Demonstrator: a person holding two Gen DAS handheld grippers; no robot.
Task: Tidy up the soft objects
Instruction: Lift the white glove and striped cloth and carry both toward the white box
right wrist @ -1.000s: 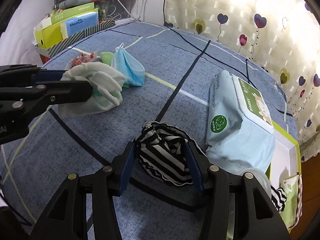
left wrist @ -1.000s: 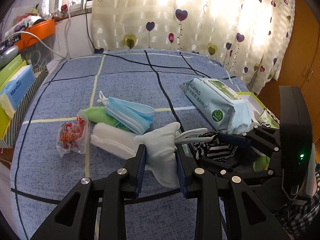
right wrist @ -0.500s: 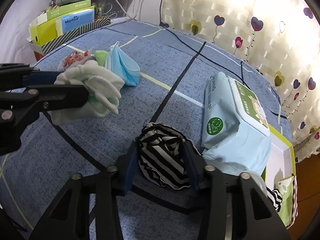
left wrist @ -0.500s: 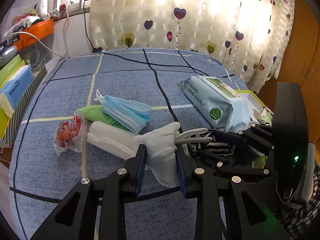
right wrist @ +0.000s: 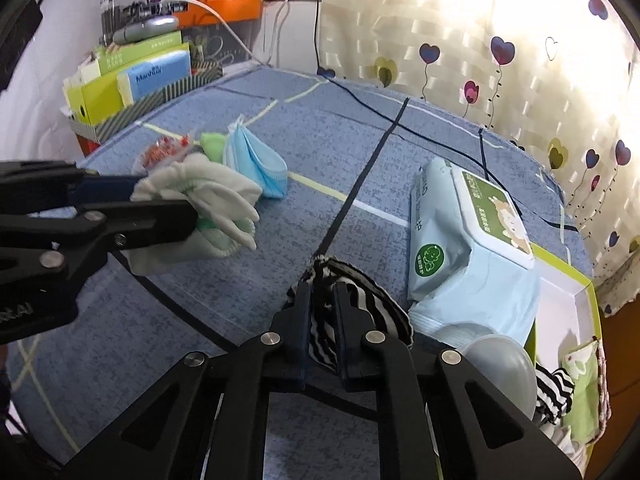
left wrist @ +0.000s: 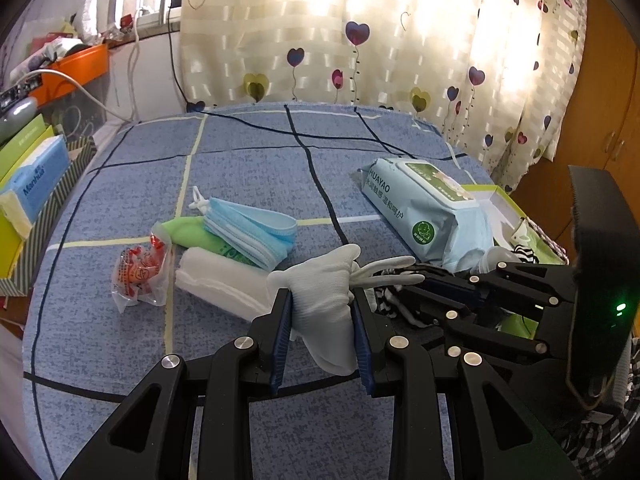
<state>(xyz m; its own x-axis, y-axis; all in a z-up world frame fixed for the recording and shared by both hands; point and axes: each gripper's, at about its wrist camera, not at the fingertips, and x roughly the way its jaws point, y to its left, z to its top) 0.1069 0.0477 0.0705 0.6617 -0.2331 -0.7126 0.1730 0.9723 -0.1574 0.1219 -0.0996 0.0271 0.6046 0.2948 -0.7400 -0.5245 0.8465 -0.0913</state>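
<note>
Soft objects all over this blue checked bedspread (left wrist: pixel 248 168), and both grippers have one each right now: left gripper (left wrist: pixel 322 332) is pinching a white knit glove (left wrist: pixel 326 300) across its cuff end, so the floppy fingers stick out past the tips and droop a bit, looks lifted clear of the bed to me. Right gripper (right wrist: pixel 322 320) is squeezed nearly together on a black and white striped cloth (right wrist: pixel 360 300), bunched into a ridge between the pads with the rest spilling out to the side and resting on the bedspread. Guessing both are headed for the lime-rimmed white box (right wrist: pixel 576 292) at the bed's edge, since there's already a striped bit and some patterned fabric in there. Wet wipes pack (right wrist: pixel 468 248) sits just beside the striped cloth, smooth crinkly plastic with a hard flip lid, partly over the box rim. Left behind in a cluster: a stack of pleated blue face masks (left wrist: pixel 250 232), a green pouch (left wrist: pixel 188 232) under them, a rolled white gauzy cloth (left wrist: pixel 216 284) and a crinkly clear snack packet (left wrist: pixel 138 272). Thin knit like that glove slips easily, so gripping the thick cuff makes sense
</note>
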